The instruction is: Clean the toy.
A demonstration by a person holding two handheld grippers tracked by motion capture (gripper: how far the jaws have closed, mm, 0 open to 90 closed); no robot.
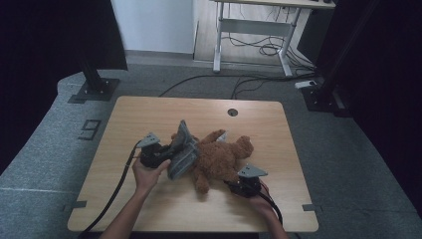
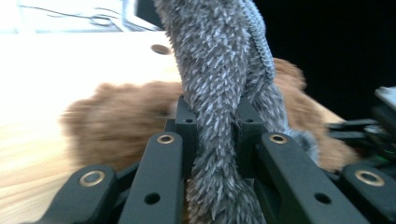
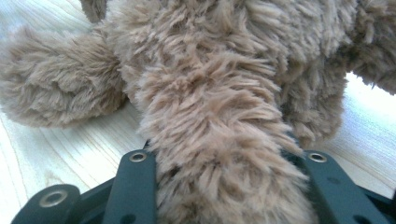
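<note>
Meanwhile, on the wooden table (image 1: 149, 209) above grey carpet (image 1: 358, 164), both grippers' jaws clamp fur: left (image 1: 171, 155) grey garment (image 1: 183, 152), right (image 1: 235, 185) teddy bear (image 1: 221, 157).

Both black grippers, left gripper (image 1: 166, 155) and right gripper (image 1: 238, 186), carry grey three-cornered plates, brass-ringed screws and trailing black cables.

Wooden table (image 1: 149, 112), round hole (image 1: 232, 112); white-legged desk (image 1: 259, 25) behind, cables (image 1: 259, 50) on floor.

L hand-held gripper (image 1: 166, 154) clamped; R hand-held gripper (image 1: 233, 183) clamped.
</note>
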